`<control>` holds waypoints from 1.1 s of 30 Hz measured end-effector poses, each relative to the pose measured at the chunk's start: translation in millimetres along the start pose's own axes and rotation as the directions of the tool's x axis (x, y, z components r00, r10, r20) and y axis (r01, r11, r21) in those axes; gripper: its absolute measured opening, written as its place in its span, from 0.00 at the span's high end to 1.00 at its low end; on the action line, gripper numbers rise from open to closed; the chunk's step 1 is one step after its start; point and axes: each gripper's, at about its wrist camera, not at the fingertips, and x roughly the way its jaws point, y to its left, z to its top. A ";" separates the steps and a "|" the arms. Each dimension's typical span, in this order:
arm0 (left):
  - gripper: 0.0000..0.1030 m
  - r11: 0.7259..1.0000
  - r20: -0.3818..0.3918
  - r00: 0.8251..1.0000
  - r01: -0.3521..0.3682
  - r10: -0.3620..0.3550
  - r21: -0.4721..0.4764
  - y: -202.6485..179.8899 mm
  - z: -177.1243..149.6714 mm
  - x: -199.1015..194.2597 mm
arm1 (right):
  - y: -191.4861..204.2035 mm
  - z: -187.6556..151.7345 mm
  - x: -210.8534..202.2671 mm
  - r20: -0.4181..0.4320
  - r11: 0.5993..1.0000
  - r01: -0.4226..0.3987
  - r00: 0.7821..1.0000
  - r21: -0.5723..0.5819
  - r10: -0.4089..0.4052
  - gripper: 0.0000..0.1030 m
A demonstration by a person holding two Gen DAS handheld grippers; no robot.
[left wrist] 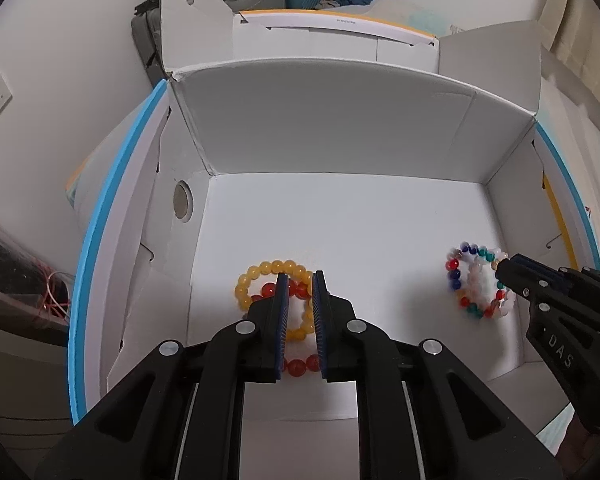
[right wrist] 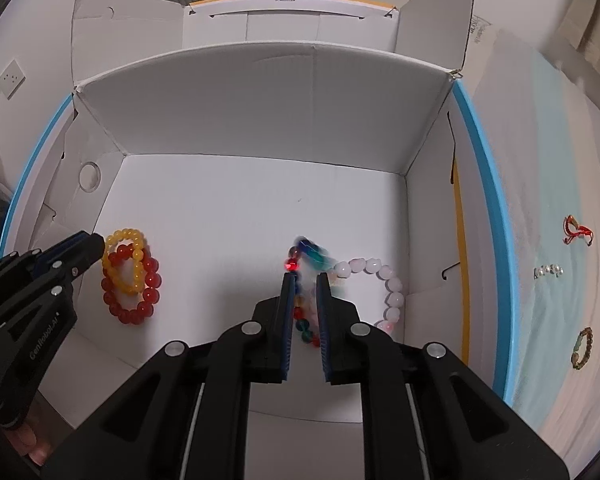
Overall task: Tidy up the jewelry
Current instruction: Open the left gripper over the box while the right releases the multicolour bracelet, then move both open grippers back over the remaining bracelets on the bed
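Note:
A yellow bead bracelet (left wrist: 246, 284) (right wrist: 130, 236) lies flat across a red bead bracelet (left wrist: 296, 365) (right wrist: 132, 314) on the floor of a white cardboard box (left wrist: 360, 208). My left gripper (left wrist: 300, 276) (right wrist: 94, 244) hovers just above them. Its jaws are a narrow slit apart and the pads touch no bead. At the box's right side my right gripper (right wrist: 304, 276) (left wrist: 500, 266) is shut on a multicolour bead bracelet (right wrist: 300, 316) (left wrist: 454, 276). That bracelet stands on edge and is blurred at its top. A pale pink bracelet (right wrist: 396, 300) lies flat beside it.
The box has tall walls and raised flaps (right wrist: 440, 20) and sits inside a blue rim (right wrist: 488, 200). Right of it, on a pale cloth, lie two red cord pieces (right wrist: 576, 232), a small pearl piece (right wrist: 548, 270) and a green-brown bead bracelet (right wrist: 582, 348). A hand (right wrist: 28, 444) holds the left gripper.

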 end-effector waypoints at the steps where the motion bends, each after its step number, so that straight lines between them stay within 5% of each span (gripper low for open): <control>1: 0.87 1.000 0.003 1.000 0.000 0.000 -0.004 0.6 0.0 -1.5 | -0.8 0.6 -0.8 0.002 1.000 0.000 1.000 0.001 0.000 0.89; 9: 0.61 0.999 0.052 0.998 -0.026 0.027 -0.031 4.6 3.2 -16.7 | -8.4 1.5 -22.0 0.072 1.000 -0.010 0.997 0.027 0.008 0.46; 25: 0.27 0.997 0.122 0.990 -0.063 0.067 -0.031 -10.2 7.2 -38.0 | -29.2 -2.4 -47.0 0.136 0.999 0.016 0.991 0.046 -0.022 0.23; 33: 0.20 0.998 0.146 0.987 -0.060 0.063 -0.023 -27.6 10.6 -47.7 | -37.0 -6.4 -64.7 0.179 0.999 -0.014 0.984 0.050 0.005 0.16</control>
